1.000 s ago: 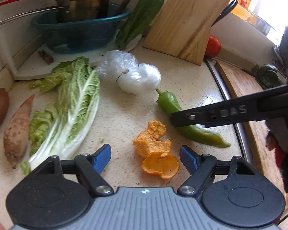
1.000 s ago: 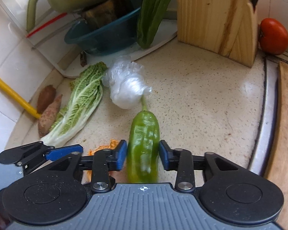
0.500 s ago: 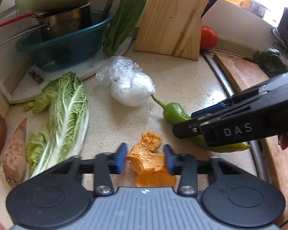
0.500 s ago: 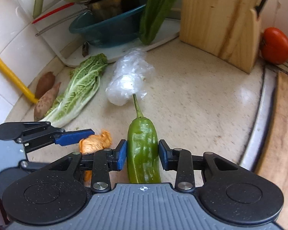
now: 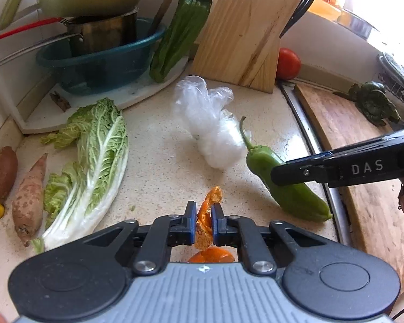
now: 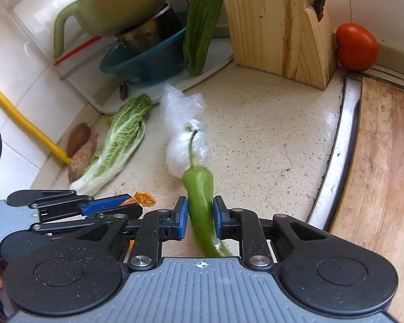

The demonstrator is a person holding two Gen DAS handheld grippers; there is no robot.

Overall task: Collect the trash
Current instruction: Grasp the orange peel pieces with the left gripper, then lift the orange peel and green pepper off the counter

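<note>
Left gripper (image 5: 202,222): jaws closed on a piece of orange peel (image 5: 206,222), the peel standing up between the blue pads, its torn tip poking above them. A second curl of peel (image 5: 211,257) shows just beneath the jaws; whether it hangs from the held piece or rests on the counter (image 5: 159,167) I cannot tell.

Right gripper (image 6: 200,219): jaws clamped on a long green pepper (image 6: 200,204), held about mid-body, stem pointing away from the camera, tail end running back under the gripper body. In the left wrist view the pepper (image 5: 282,188) is tilted, stem end up.

Landmark: crumpled clear plastic bag (image 5: 210,126), lying on the speckled counter.
- Pepper stem just right of the bag, nearly touching it.
- Held peel nearer the camera than the bag, apart from it.
- Napa cabbage leaf (image 5: 94,161) left of the bag, flat on the counter; two sweet potatoes (image 5: 27,196) farther left, past the leaf.
- Wooden knife block (image 5: 245,35) behind the bag, a red tomato (image 5: 288,63) at the block's right side.
- Teal basin (image 5: 99,62) with a metal pot inside, behind and left of the bag; a large dark green pepper (image 5: 183,32) leans between basin and block.
- Wooden cutting board (image 5: 363,161) well right of the bag.
</note>
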